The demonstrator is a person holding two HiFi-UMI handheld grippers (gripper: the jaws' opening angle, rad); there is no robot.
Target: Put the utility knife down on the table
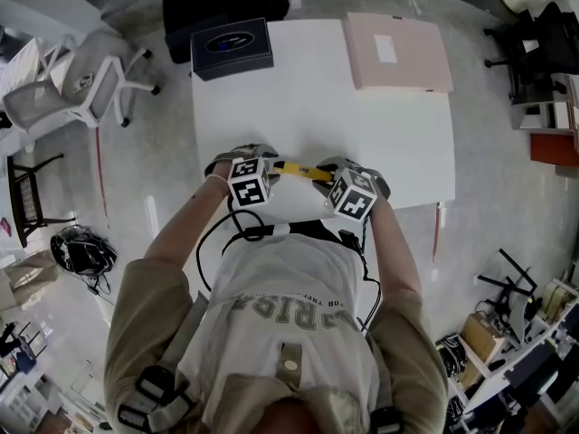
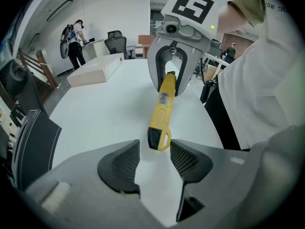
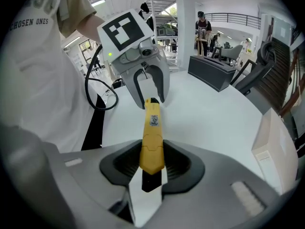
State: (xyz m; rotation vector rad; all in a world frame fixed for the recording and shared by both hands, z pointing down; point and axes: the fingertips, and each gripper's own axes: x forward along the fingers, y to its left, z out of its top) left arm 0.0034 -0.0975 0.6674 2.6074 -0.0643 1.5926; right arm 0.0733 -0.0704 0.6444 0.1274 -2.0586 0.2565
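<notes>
Yellow utility knife (image 3: 152,142) hangs over the white table (image 1: 380,134), near its front edge. The right gripper (image 3: 152,165) clamps one end, apparently to lower it, while the left gripper (image 2: 155,159) gapes wide, its pads clear of the other end.

Right gripper (image 3: 151,166) jaws clamp yellow utility knife (image 3: 153,128) over white table (image 3: 209,113).

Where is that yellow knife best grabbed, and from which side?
Probably on the slim yellow handle of the utility knife, pads on its two flat sides, coming end-on along its length. Flat, straight sides give the pads full contact. The right hand-held gripper clamps it so.
</notes>
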